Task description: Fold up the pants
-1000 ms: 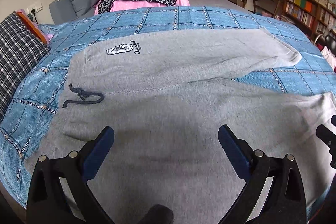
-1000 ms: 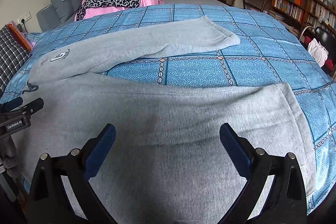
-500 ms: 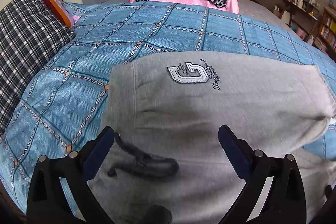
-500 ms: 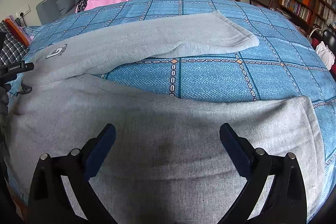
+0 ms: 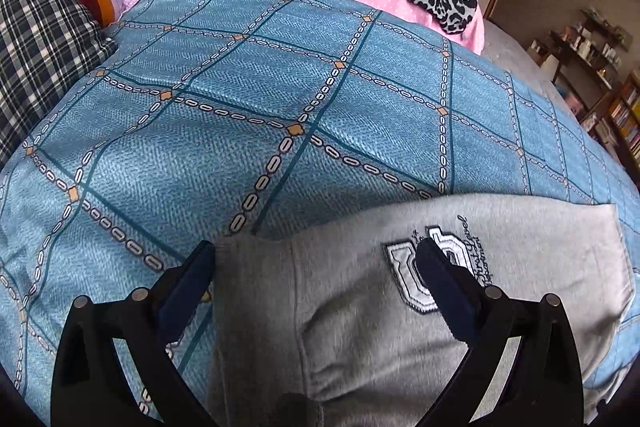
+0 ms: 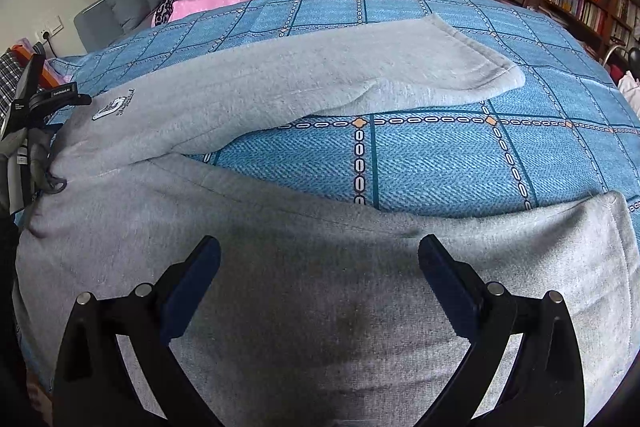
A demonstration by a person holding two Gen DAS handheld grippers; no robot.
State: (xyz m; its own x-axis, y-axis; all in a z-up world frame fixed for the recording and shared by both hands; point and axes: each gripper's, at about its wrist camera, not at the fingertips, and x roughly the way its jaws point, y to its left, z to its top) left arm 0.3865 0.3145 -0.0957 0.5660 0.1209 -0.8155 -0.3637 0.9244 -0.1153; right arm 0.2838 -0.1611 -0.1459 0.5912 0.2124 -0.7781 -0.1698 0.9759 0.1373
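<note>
The bed, under a blue chain-patterned cover, carried the grey pants spread flat, legs splayed apart. The left gripper hovered over the waistband corner by the logo patch, jaws wide open; the right gripper hung over the near leg, jaws likewise open. Probably the first fold was starting: next, pinching waistband and leg.

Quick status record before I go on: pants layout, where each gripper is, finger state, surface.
pants: grey, flat on the bed, legs spread in a V, unfolded
surface: blue checked bedspread
left gripper: open, over the waistband corner by the logo
right gripper: open, over the near leg, holding nothing
far leg: cuff lies flat, apart from the near leg
</note>
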